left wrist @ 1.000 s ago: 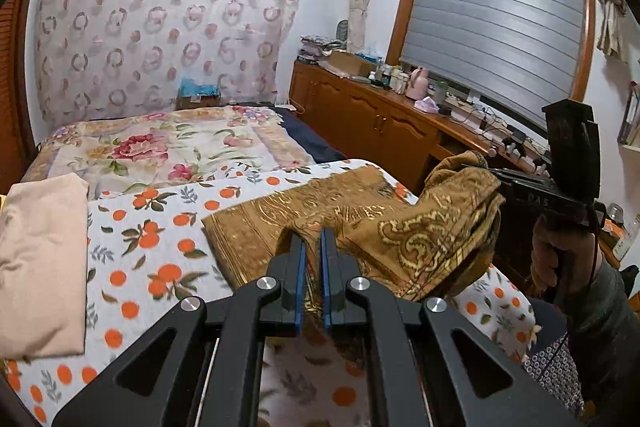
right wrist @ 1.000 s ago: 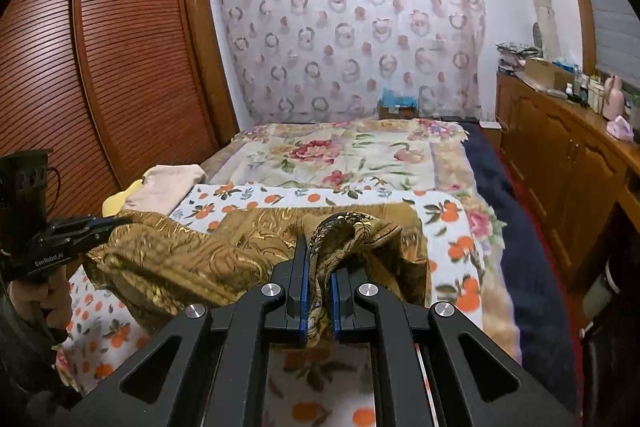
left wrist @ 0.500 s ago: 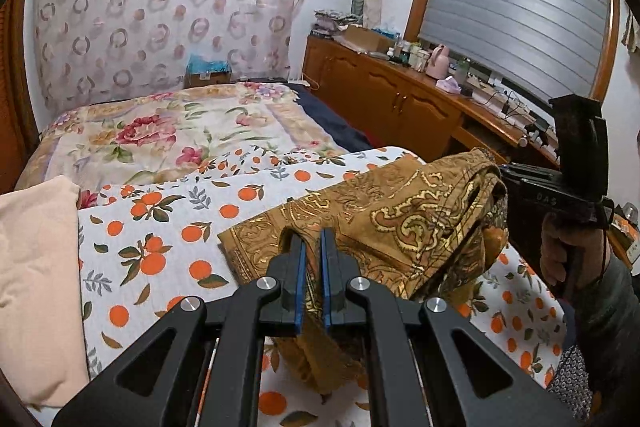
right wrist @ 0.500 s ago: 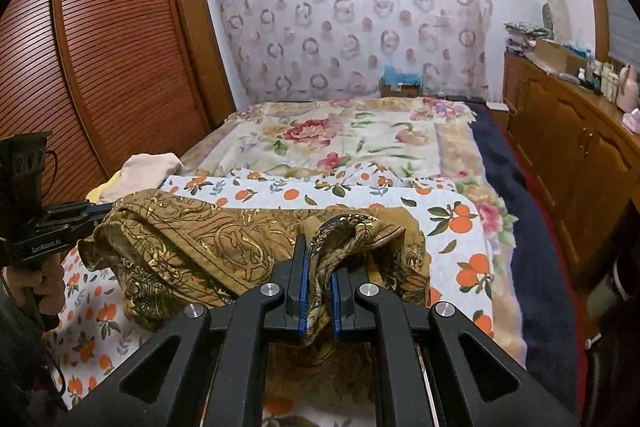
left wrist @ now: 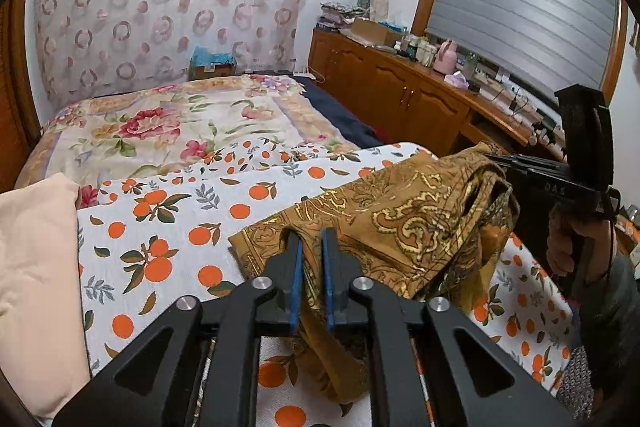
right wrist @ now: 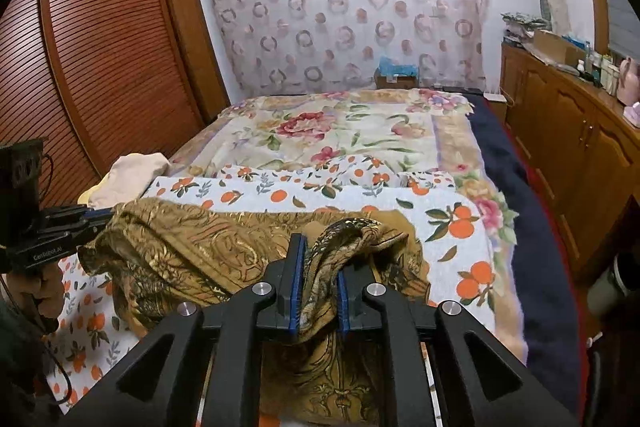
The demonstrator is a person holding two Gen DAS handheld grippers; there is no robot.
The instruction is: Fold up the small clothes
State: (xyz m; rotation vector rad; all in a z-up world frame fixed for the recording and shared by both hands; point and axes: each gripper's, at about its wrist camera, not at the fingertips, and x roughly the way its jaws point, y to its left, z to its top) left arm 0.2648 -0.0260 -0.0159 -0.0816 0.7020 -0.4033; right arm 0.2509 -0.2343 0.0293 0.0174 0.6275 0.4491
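A brown cloth with gold paisley print [left wrist: 400, 219] lies doubled over on the orange-print sheet [left wrist: 160, 235]. My left gripper [left wrist: 312, 239] is at its near left corner. Its jaws are opening, and a fold of the cloth sits loosely between the blue pads. My right gripper [right wrist: 320, 259] is at the other near corner of the brown cloth [right wrist: 192, 251]. Its jaws are opening too, with a bunched hump of cloth between them. Each view shows the other gripper at the cloth's far side: the right gripper [left wrist: 496, 158] and the left gripper [right wrist: 100, 215], each held by a hand.
A folded beige cloth [left wrist: 32, 247] lies at the bed's left side. A floral quilt [left wrist: 160, 123] covers the far half of the bed. A wooden cabinet [left wrist: 400, 95] with clutter on top runs along the right. A slatted wardrobe [right wrist: 100, 47] stands on the left.
Both grippers carried the cloth's held edge forward and down, so it is now doubled on the sheet. The pads of both grippers have parted a little.
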